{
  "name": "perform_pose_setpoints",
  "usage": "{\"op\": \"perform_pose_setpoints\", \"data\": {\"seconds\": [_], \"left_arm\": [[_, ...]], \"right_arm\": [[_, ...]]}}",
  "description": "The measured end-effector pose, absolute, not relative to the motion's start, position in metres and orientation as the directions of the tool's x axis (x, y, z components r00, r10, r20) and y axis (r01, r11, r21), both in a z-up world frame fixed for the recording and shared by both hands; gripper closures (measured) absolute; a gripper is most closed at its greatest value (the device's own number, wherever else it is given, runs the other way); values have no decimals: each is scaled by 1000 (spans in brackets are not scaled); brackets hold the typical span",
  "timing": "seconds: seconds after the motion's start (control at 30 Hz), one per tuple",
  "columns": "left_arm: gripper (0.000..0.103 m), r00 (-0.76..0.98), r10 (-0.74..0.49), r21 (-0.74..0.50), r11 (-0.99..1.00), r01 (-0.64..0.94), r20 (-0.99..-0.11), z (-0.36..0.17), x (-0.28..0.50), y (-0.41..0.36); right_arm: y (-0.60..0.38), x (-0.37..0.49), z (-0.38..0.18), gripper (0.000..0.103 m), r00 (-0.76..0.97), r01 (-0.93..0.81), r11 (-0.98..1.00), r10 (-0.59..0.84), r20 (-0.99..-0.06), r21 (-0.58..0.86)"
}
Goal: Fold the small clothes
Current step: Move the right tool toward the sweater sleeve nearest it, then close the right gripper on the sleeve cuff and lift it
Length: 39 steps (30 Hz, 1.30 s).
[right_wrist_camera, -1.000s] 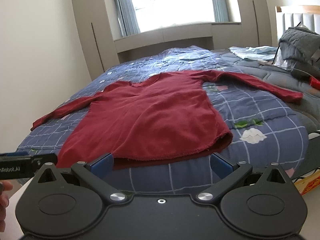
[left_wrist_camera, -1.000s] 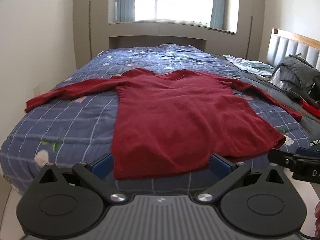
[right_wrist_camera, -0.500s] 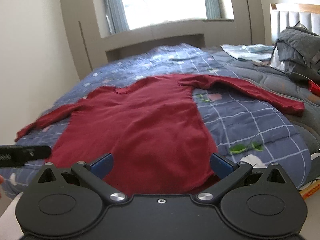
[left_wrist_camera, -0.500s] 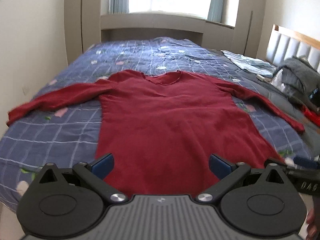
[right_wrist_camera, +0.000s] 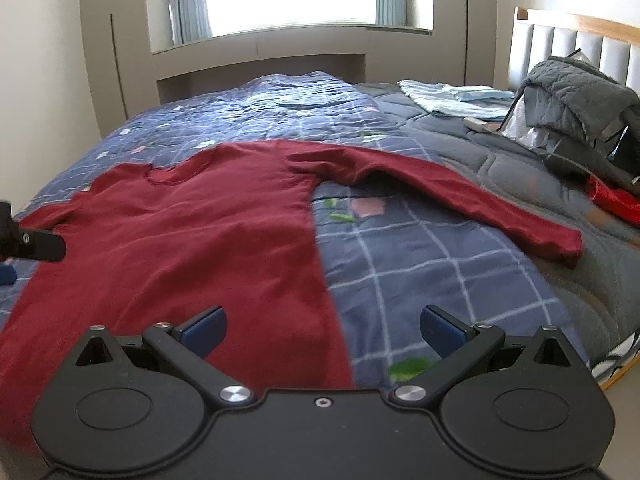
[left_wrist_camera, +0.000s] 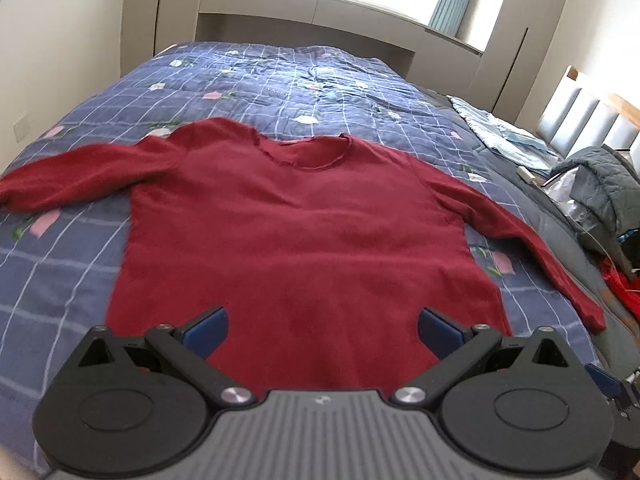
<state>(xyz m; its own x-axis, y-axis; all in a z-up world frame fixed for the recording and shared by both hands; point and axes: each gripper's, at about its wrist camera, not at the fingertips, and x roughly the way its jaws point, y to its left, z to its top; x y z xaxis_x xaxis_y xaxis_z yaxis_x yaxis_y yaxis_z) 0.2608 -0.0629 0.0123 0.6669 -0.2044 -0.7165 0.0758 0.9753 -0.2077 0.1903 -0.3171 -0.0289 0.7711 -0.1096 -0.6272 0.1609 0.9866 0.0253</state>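
Observation:
A dark red long-sleeved top (left_wrist_camera: 296,232) lies flat on the bed, neck toward the window, both sleeves spread out. It also shows in the right wrist view (right_wrist_camera: 192,236). My left gripper (left_wrist_camera: 322,330) is open and empty, hovering over the top's lower middle. My right gripper (right_wrist_camera: 322,328) is open and empty, over the top's right side edge near the hem. The right sleeve (right_wrist_camera: 460,196) stretches out to the right. Part of the left gripper shows at the left edge of the right wrist view (right_wrist_camera: 36,244).
The bed has a blue checked quilt (left_wrist_camera: 304,76). A grey padded jacket (right_wrist_camera: 580,96), a red item (right_wrist_camera: 612,196) and light blue cloth (right_wrist_camera: 452,100) lie toward the headboard (right_wrist_camera: 576,44) on the right. A wall is on the left.
Both grippers have moved forward over the bed, from beyond the hem to above the top's lower part. Both stayed open.

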Motion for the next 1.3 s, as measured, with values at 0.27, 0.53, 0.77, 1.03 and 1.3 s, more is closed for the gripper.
{"op": "perform_pose_setpoints", "data": {"seconds": [0.27,0.53,0.77,1.03,1.3], "left_arm": [[0,697,-161,-142,986,86,-699,3,315,-112],[0,714,-155,-98,988,121,-683,-21,366,-155],[0,759,-146,-83,989,122,-635,-40,399,-187],[0,743,-142,-66,989,131,-654,-64,417,-202],[0,754,-90,13,992,129,-651,-81,415,-214]], "right_arm": [[-348,223,-37,0,778,205,979,-163,-606,0],[-389,256,-49,0,774,271,962,-202,-600,25],[-422,286,-60,0,766,330,944,-255,-591,21],[-454,302,-72,0,738,399,917,-310,-599,18],[-470,305,-80,0,722,427,903,-308,-620,48]]}}
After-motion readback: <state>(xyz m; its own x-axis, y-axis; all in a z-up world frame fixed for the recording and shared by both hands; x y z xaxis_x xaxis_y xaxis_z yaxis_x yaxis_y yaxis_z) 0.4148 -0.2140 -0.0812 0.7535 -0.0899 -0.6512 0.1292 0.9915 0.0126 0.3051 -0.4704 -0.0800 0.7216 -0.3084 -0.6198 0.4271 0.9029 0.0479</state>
